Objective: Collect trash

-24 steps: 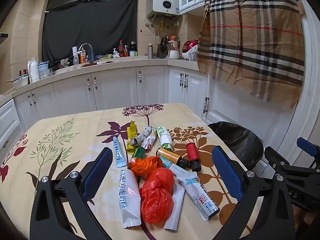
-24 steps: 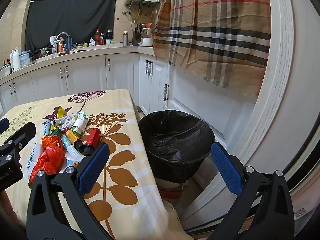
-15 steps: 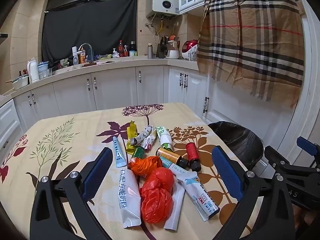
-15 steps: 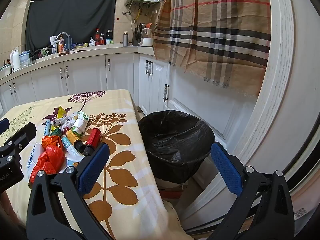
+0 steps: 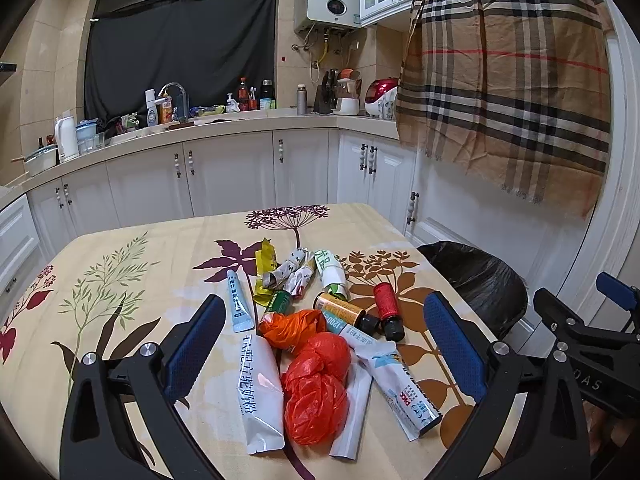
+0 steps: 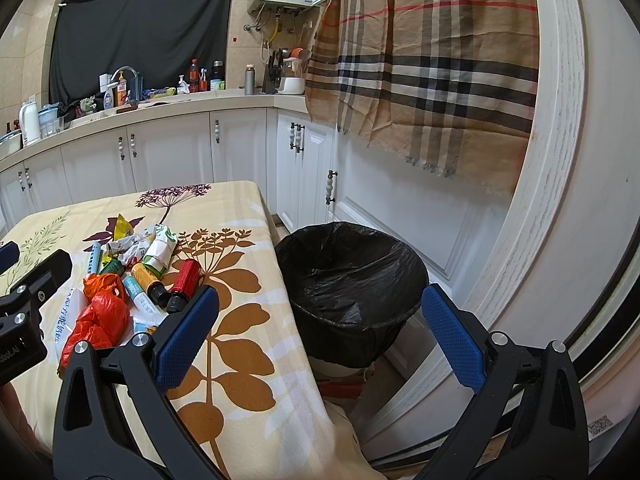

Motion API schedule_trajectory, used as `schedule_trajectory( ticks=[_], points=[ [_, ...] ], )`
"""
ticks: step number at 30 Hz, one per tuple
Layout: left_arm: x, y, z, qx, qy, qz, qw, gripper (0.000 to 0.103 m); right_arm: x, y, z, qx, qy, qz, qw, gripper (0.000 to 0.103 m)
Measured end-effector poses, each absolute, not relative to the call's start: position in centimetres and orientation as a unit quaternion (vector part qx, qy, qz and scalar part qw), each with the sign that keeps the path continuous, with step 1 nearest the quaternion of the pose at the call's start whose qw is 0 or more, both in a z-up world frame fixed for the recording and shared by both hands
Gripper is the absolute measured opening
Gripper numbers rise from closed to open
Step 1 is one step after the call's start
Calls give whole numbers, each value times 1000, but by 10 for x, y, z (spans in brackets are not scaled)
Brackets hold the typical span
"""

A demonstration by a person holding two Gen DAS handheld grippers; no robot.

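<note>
Nothing has shifted in the last moment: against the frames just before, both views match, so we read this as the pause before the first pick, with no trash yet collected. We have the table under its cream cloth printed with brown and purple leaves point(image 5: 132, 280), and the whole litter pile sits on its right half, near the edge that faces the round bin lined with a black plastic bag point(image 6: 352, 272). That bin stands on the floor just beside the table's right edge, mouth open and nothing above it, so the way from pile to bin looks short and clear. Our left gripper point(image 5: 320, 344) hangs over the pile with its blue pads spread wide, nothing between them gripped; our right gripper point(image 6: 320, 332) hovers, jaws equally wide and empty, over the table's corner and the bin. Nearest us lie the crumpled red-orange plastic bags point(image 5: 316, 384), flanked by a white foil pouch with blue print point(image 5: 260, 392) and a white tube with blue and red lettering point(image 5: 400, 384). Behind them, the small red bottle with a black cap point(image 5: 387, 310) lies closest to the drop-off side. To the left the cloth is bare, plenty of room to manoeuvre.
</note>
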State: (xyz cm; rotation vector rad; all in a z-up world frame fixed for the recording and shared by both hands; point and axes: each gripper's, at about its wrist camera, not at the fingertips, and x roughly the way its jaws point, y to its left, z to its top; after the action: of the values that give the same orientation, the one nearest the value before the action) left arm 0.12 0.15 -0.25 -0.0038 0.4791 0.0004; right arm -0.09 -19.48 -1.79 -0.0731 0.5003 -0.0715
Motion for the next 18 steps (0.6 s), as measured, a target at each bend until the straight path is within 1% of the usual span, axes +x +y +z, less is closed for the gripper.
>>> schedule_trajectory(
  ticks=[18],
  points=[
    [1, 2, -3, -2, 238, 0, 971, 97, -1, -197, -18, -36, 246, -35, 968, 99]
  ],
)
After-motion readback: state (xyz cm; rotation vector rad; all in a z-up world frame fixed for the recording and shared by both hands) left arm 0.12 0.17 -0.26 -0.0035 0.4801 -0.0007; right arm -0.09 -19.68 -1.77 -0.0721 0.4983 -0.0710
